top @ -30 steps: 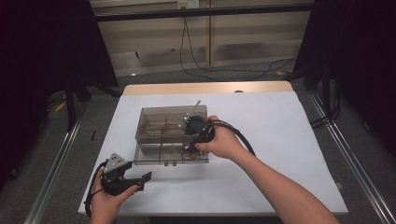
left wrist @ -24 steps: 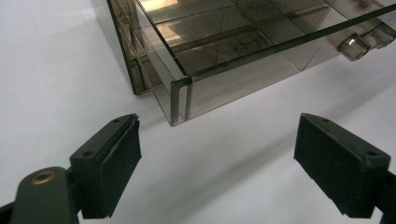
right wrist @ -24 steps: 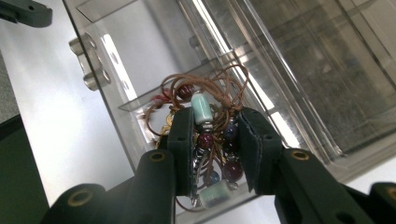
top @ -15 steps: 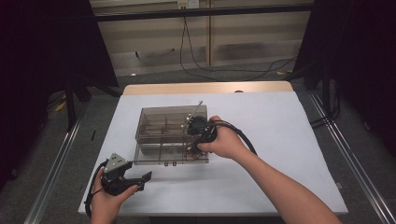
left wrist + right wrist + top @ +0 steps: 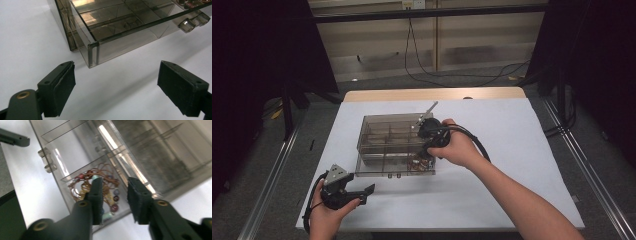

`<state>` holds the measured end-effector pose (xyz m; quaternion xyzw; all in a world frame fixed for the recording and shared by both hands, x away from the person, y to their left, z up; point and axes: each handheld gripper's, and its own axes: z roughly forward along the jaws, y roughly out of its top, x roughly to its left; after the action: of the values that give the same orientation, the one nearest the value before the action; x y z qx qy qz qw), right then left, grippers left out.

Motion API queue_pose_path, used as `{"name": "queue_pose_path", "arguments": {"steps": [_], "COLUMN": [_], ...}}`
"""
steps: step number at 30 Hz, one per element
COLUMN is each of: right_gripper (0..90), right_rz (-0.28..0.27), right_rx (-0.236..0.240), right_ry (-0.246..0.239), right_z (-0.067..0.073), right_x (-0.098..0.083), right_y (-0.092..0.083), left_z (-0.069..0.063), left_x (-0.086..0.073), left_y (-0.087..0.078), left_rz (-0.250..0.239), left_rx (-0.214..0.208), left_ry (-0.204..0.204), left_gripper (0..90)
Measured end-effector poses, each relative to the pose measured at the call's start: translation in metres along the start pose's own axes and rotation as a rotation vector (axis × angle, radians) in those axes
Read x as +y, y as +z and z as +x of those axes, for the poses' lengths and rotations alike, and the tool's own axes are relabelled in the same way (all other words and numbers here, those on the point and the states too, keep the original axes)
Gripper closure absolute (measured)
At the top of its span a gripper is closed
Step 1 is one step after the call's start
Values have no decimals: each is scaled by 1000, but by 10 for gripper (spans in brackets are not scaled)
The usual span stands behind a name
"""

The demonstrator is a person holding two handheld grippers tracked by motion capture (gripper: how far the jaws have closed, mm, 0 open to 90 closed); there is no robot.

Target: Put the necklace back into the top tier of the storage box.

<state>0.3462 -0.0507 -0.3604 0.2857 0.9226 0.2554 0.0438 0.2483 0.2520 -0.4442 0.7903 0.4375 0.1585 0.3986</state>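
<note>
A smoky clear plastic organiser box [image 5: 377,120] with several compartments stands mid-table. Its front right compartment holds a tangle of brown cord and coloured beads [image 5: 416,164]. My right gripper [image 5: 426,152] hovers over that corner, pointing down into it. In the right gripper view the jaws [image 5: 115,182] stand a little apart just above the beads [image 5: 113,207], with nothing pressed between the pads. My left gripper [image 5: 364,192] rests near the table's front left, jaws wide apart. Its view [image 5: 122,90] looks at the box's front left corner [image 5: 91,53] a short way ahead.
White table surface [image 5: 512,150] spreads to the right of and behind the box. The wooden table edge [image 5: 432,94] runs along the back, with cables on the floor beyond. Metal rails flank the table on both sides.
My right hand has edged slightly to the right over the box's front right corner. The left gripper has stayed where it was.
</note>
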Motion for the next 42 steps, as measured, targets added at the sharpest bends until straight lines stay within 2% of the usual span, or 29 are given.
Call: {"name": "queue_pose_path", "arguments": {"steps": [7,8,12,16,27,29,31,35,36,39,42], "right_gripper": [750,763,813,839,854,866,877,897,897,900,900], "right_rz": [-34,-41,-54,-63,-102,-105,-109,-112,-111,-117,-124], "right_rx": [-49,-50,-82,-107,-159,-160,-152,-157,-156,-144,-152], "right_ry": [23,38,52,65,73,77,84,67,66,90,69], "right_z": [-11,-12,-17,-22,-28,-29,-29,-28,-28,-28,-28], "right_x": [-4,-4,-5,-6,-7,-7,-7,-7,-7,-8,-8], "right_y": [-12,-13,-15,-13,-3,-2,-1,0,0,0,0], "left_z": [-2,-2,-2,-5,-5,-6,-5,-4,-5,-5,-5], "left_x": [1,1,1,2,1,0,0,0,-1,-1,0], "left_y": [0,1,-1,-4,-9,-10,-12,-13,-12,-13,-13], "left_rz": [19,13,11,15,33,23,26,41,30,32,34], "left_rx": [-7,-6,-4,-4,8,15,14,23,18,16,19], "left_ry": [-1,-13,-8,18,21,8,13,12,-5,-4,-3], "left_gripper": [167,172,195,230,342,364,378,388,388,387,391]}}
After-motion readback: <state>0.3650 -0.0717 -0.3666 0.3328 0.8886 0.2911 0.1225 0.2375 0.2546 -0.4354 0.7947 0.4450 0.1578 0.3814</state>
